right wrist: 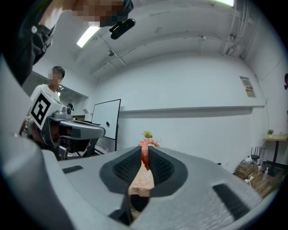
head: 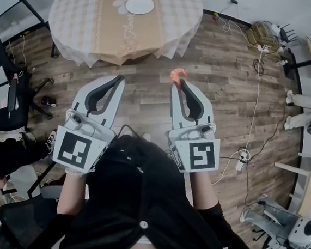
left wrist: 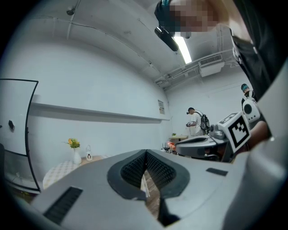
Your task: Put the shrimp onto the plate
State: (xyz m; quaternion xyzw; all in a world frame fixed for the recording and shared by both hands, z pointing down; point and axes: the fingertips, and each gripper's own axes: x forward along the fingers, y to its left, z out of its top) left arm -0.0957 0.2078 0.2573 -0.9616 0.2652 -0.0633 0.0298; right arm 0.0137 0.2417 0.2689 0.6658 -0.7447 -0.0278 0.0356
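Finds the shrimp (head: 178, 73) off the table, up in the air over the wooden floor (head: 224, 95), pinched at the very tips of the right gripper (head: 179, 83). Reads the right gripper view as jaws clamped on the orange-red body, with the curled end poking out past the pads. Judges it small and light, no real load on the grip. Judges it likely smooth-skinned and curved, so liable to swivel or squirt out of a tip pinch if swung fast. Cannot tell soft from stiff here. Rates the thick middle of the body the better hold, not the thin tail. Takes the present hold as adequate for a slow carry.

Sees the left gripper (head: 119, 79) alongside at like height, jaws together with nothing between them, apart from the shrimp.

Locates the plate (head: 140, 5), white and bare, on the far part of the round table (head: 83, 21) with checked cloth and tan runner, well ahead of both grippers. Puts the task at mid-carry, placing not yet done. Expects the next move to need a reach forward over the table edge, a low descent above the plate's middle, then a release close to the surface to stop a bounce or roll off the rim.

Notes a chair (head: 4, 106), cables (head: 257, 76) and a person's legs (head: 302, 110) round the room edge, none in the path.
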